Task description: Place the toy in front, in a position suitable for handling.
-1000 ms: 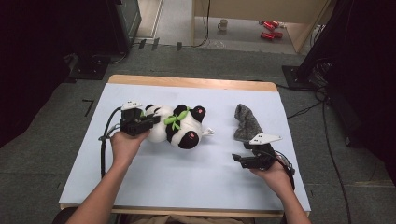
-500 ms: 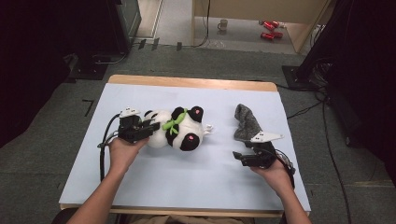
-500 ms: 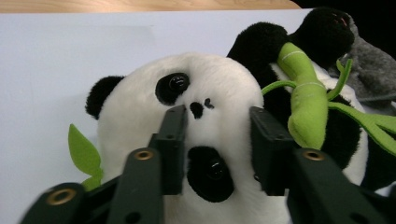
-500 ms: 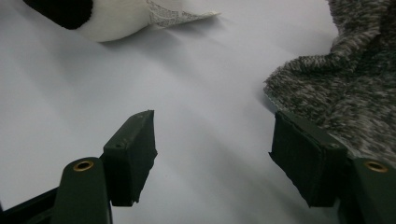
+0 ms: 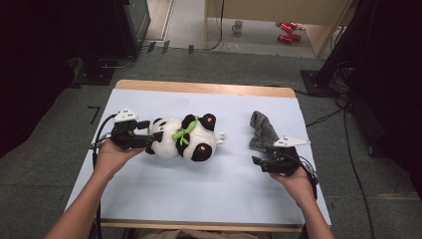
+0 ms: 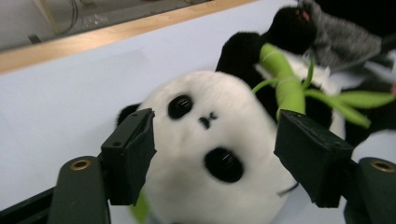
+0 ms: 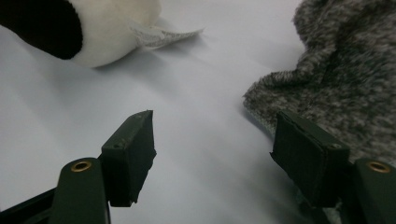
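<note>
A: Eyes on the plush panda (image 5: 184, 140), lying on its side left of centre in the high view, on the pale blue table cover (image 5: 209, 199). Its long axis runs nearly left to right across the frame, white head toward the left, black feet toward the right.

B: And the left gripper (image 5: 152, 141) is right at that head end. Its jaws have just been opening, and in the left gripper view the panda's face (image 6: 205, 140) sits between the two black pads (image 6: 133, 149), which stand spread on either side; I can't see them pressing in.

A: So a release, by my reading, with the head in the gap but not squeezed.

B: Now out to the right. The grey knitted sock (image 5: 263, 130) lies right of centre, well apart from the panda, its length running up and down the frame.

A: The right gripper (image 5: 256, 162) sits just below the sock, jaws wide apart with nothing between them except bare cover. In the right gripper view the sock (image 7: 336, 84) lies just ahead and to the right of the pads.

B: So each hand has its own neighbour: left nearer the panda, right nearer the sock. Whichever moves next, the reach looks short.
</note>
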Demonstrator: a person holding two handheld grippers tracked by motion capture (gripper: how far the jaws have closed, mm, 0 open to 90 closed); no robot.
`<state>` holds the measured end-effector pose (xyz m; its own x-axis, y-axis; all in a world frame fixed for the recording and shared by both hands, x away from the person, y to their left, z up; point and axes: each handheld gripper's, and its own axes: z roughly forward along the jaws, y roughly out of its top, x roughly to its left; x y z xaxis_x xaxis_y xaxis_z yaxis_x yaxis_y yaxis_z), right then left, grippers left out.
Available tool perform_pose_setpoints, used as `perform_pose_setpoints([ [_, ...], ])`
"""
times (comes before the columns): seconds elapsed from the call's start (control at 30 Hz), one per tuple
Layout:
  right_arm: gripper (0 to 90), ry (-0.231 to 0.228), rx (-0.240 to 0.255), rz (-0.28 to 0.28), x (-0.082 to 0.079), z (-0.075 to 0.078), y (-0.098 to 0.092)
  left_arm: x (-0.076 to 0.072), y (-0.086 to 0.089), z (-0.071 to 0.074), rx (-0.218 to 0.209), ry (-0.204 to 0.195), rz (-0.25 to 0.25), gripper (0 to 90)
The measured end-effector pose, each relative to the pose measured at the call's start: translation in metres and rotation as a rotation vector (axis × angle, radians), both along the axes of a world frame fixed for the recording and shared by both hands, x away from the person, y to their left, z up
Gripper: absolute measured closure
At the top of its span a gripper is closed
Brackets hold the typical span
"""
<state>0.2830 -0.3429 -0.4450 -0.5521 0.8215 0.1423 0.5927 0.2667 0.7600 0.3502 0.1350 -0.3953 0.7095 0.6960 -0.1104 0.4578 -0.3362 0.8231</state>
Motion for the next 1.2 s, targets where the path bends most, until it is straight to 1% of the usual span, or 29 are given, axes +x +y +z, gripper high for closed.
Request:
perform_pose_setpoints([
  [0.03,28.7,0.000,0.000,0.000,0.000,0.000,0.000,0.001,0.004,-0.001,0.018,-0.002,-0.023,27.3],
  [0.07,28.7,-0.001,0.002,-0.006,0.001,0.002,-0.001,0.002,0.009,-0.002,0.038,-0.011,-0.029,27.2],
  [0.13,28.1,-0.009,0.000,-0.011,0.004,0.004,-0.002,0.006,0.019,-0.005,0.035,0.005,-0.050,26.3],
  [0.17,27.8,-0.022,-0.009,-0.020,0.008,0.008,-0.004,0.008,0.022,-0.007,0.032,0.007,-0.052,26.7],
  [0.2,27.8,-0.022,-0.009,-0.020,0.008,0.008,-0.004,0.010,0.026,-0.009,0.017,0.009,-0.071,26.7],
  [0.23,27.7,-0.021,-0.005,-0.028,0.011,0.009,-0.005,0.012,0.029,-0.011,0.015,0.003,-0.082,26.7],
  [0.27,27.3,-0.025,0.001,-0.046,0.017,0.011,-0.007,0.014,0.031,-0.014,0.010,0.004,-0.094,26.8],
  [0.3,27.3,-0.025,0.001,-0.046,0.017,0.011,-0.007,0.017,0.033,-0.017,0.006,0.010,-0.113,26.8],
  [0.37,26.4,-0.021,-0.001,-0.059,0.024,0.011,-0.009,0.023,0.034,-0.022,0.011,0.023,-0.131,26.8],
  [0.4,26.1,-0.016,-0.007,-0.067,0.030,0.010,-0.010,0.025,0.034,-0.025,0.015,0.020,-0.150,26.5],
  [0.43,26.1,-0.016,-0.007,-0.067,0.030,0.010,-0.010,0.026,0.034,-0.028,0.021,0.010,-0.159,26.5],
  [0.47,26.1,-0.015,-0.009,-0.074,0.032,0.010,-0.011,0.028,0.034,-0.030,0.020,0.013,-0.166,26.5],
  [0.5,26.1,-0.016,-0.013,-0.083,0.037,0.010,-0.011,0.031,0.034,-0.032,0.014,0.021,-0.167,25.9],
  [0.57,26.1,-0.018,-0.018,-0.091,0.040,0.010,-0.011,0.036,0.034,-0.038,0.008,0.040,-0.165,26.0],
  [0.6,25.3,-0.020,-0.023,-0.097,0.045,0.010,-0.012,0.038,0.033,-0.041,0.003,0.055,-0.169,25.6],
  [0.63,25.3,-0.020,-0.023,-0.097,0.045,0.010,-0.012,0.040,0.031,-0.044,-0.001,0.069,-0.175,25.6],
  [0.67,25.2,-0.019,-0.023,-0.103,0.047,0.010,-0.012,0.042,0.030,-0.046,0.000,0.074,-0.180,25.0],
  [0.73,24.8,-0.014,-0.021,-0.111,0.052,0.010,-0.014,0.043,0.029,-0.049,-0.007,0.068,-0.194,23.5],
  [0.8,25.1,-0.011,-0.019,-0.121,0.057,0.009,-0.016,0.045,0.029,-0.052,-0.017,0.076,-0.200,22.8],
  [0.87,25.1,-0.003,-0.017,-0.128,0.061,0.009,-0.017,0.047,0.028,-0.055,-0.023,0.108,-0.216,23.2],
  [0.9,25.2,-0.008,-0.021,-0.135,0.063,0.010,-0.018,0.047,0.027,-0.058,-0.025,0.122,-0.228,23.4],
  [0.93,25.2,-0.012,-0.025,-0.140,0.065,0.010,-0.019,0.048,0.026,-0.059,-0.030,0.136,-0.242,24.5],
  [1.0,25.2,-0.011,-0.021,-0.160,0.071,0.007,-0.021,0.047,0.023,-0.061,-0.030,0.137,-0.252,28.4],
  [1.03,25.2,-0.011,-0.021,-0.160,0.071,0.007,-0.021,0.047,0.023,-0.060,-0.030,0.138,-0.253,28.4],
  [1.07,25.2,-0.007,-0.026,-0.167,0.073,0.005,-0.022,0.046,0.023,-0.060,-0.029,0.142,-0.250,30.2],
  [1.1,25.3,0.000,-0.040,-0.181,0.076,0.001,-0.023,0.046,0.023,-0.060,-0.031,0.149,-0.249,34.8],
  [1.13,25.3,0.000,-0.040,-0.181,0.076,0.001,-0.023,0.045,0.022,-0.060,-0.033,0.149,-0.247,34.8],
  [1.17,25.3,0.005,-0.042,-0.186,0.078,-0.001,-0.023,0.044,0.022,-0.060,-0.031,0.150,-0.245,36.9],
  [1.2,25.3,0.028,-0.040,-0.189,0.081,-0.005,-0.022,0.042,0.021,-0.060,-0.037,0.147,-0.237,42.4],
])
